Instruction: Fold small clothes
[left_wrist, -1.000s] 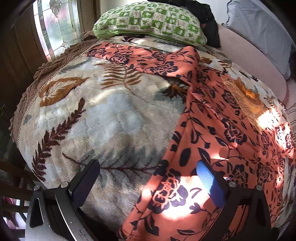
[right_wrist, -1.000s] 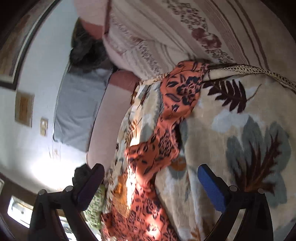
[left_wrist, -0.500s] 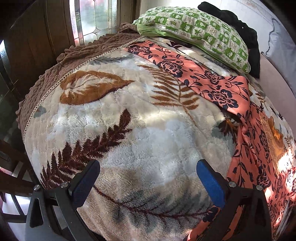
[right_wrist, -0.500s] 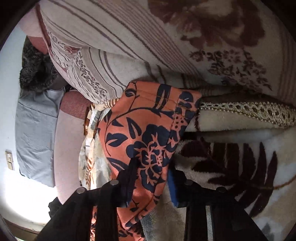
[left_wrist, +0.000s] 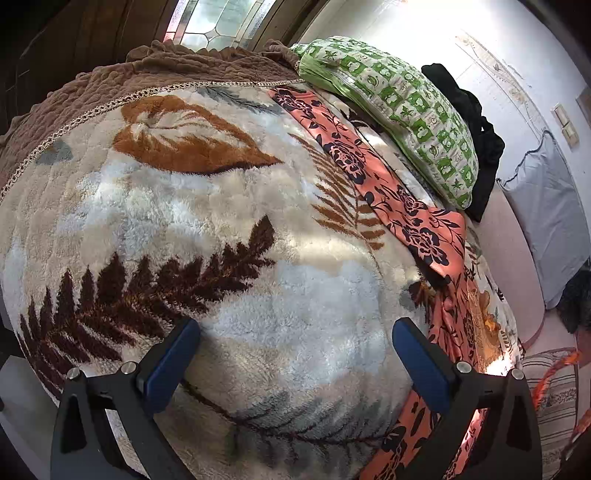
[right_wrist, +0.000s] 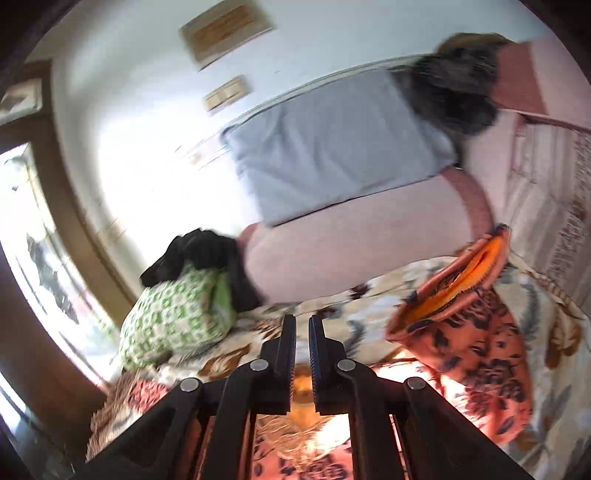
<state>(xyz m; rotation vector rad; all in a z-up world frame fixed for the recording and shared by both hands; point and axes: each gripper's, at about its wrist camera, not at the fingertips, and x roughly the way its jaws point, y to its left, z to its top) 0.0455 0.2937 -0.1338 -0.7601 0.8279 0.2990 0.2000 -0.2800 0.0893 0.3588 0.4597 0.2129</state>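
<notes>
An orange garment with dark blue flowers (left_wrist: 388, 192) lies stretched across the leaf-patterned fleece blanket (left_wrist: 207, 236) on the bed. My left gripper (left_wrist: 295, 354) is open and empty, low over the blanket, with the garment off to its right. My right gripper (right_wrist: 302, 339) has its jaws almost together; orange cloth shows right under the fingers, and a lifted fold of the garment (right_wrist: 465, 291) hangs to its right. Whether the jaws pinch the cloth is hidden.
A green-and-white pillow (left_wrist: 399, 107) lies at the head of the bed with a black cloth (left_wrist: 476, 125) behind it. A grey-blue pillow (left_wrist: 550, 218) leans on the wall. A striped cover (left_wrist: 554, 398) lies at the right. A window (left_wrist: 218, 22) is at the back left.
My left gripper has swung left, away from the garment and over bare blanket. My right gripper closed on the garment's corner and has lifted and turned toward the wall.
</notes>
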